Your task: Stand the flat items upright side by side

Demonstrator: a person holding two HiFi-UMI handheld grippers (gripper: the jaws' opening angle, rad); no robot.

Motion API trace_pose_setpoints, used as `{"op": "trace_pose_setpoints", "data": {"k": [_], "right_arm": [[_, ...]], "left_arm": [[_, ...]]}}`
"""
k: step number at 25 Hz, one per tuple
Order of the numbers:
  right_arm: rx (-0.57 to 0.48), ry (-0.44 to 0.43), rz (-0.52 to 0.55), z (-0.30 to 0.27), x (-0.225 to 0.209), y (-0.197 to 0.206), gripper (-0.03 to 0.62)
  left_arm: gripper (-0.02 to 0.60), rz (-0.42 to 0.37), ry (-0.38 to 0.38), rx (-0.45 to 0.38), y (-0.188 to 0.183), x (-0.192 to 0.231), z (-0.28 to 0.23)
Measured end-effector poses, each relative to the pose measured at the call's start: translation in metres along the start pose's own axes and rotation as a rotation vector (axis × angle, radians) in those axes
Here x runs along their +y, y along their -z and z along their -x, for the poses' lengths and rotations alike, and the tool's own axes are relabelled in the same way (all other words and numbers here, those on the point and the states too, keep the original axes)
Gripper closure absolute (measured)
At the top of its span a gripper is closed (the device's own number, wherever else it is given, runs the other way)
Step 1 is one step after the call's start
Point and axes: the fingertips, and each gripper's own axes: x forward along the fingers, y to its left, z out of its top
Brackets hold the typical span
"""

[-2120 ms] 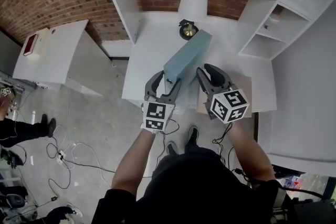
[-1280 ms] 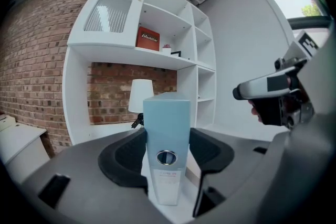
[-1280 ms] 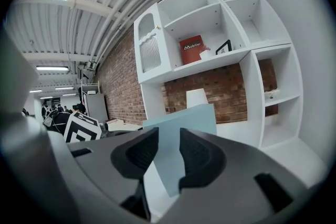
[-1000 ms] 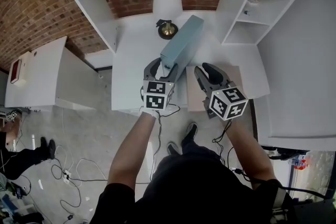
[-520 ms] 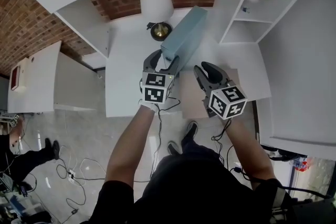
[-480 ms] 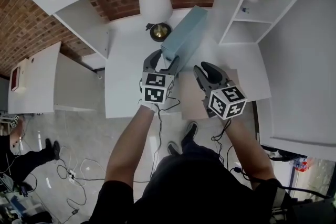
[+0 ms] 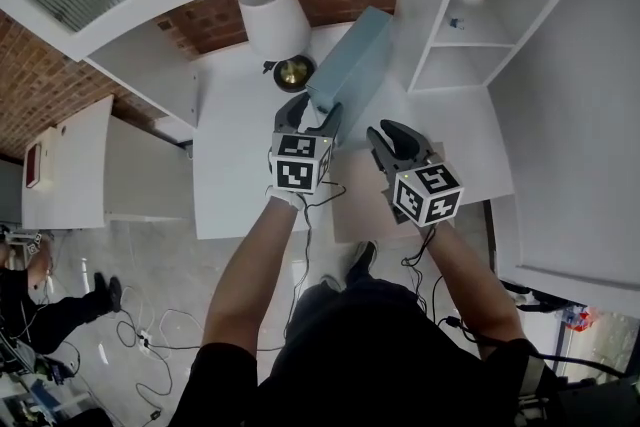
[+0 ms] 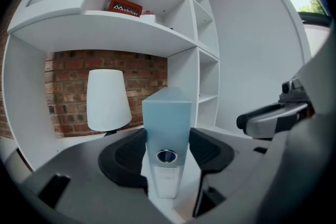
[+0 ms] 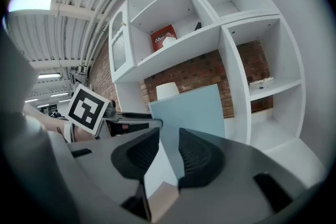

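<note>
A pale blue ring binder [image 7: 352, 60] stands tall over the white desk [image 7: 230, 155], its spine with the finger hole [image 8: 167, 156] facing me. My left gripper [image 7: 312, 113] is shut on that spine [image 8: 167, 134], a pad pressed on each side. I cannot tell whether the binder's lower edge touches the desk. My right gripper [image 7: 384, 131] hovers just right of it, open by a narrow gap with nothing inside [image 9: 169, 149]. Beneath it a flat tan folder [image 7: 352, 203] lies at the desk's front edge. The binder's broad face [image 9: 195, 113] fills the right gripper view.
A lamp with a white shade [image 7: 272, 10] and brass base [image 7: 294, 72] stands at the back left of the binder. White shelf compartments [image 7: 445, 65] rise on the right, and a shelf [image 8: 105, 23] spans overhead. The floor has cables [image 7: 140, 335].
My left gripper has carried the binder farther back over the desk, closer to the lamp. The right gripper has stayed over the tan folder.
</note>
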Motion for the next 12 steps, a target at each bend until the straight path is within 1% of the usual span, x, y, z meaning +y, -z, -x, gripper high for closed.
{"op": "trace_pose_setpoints", "data": {"k": [4,7,10,12], "right_arm": [[0.029,0.023,0.034,0.000,-0.010,0.005,0.478],[0.048,0.049,0.028,-0.004,-0.020,0.010,0.476],[0.051,0.067,0.024,-0.009,-0.022,0.011,0.476],[0.051,0.080,0.026,-0.014,-0.017,0.012,0.475]], "left_arm": [[0.324,0.053,0.003,0.018,-0.005,-0.007,-0.014],[0.323,0.074,0.036,0.028,-0.009,-0.017,-0.020],[0.322,0.070,0.101,0.024,-0.012,-0.025,-0.018],[0.323,0.032,0.141,0.027,-0.010,-0.027,-0.015]]}}
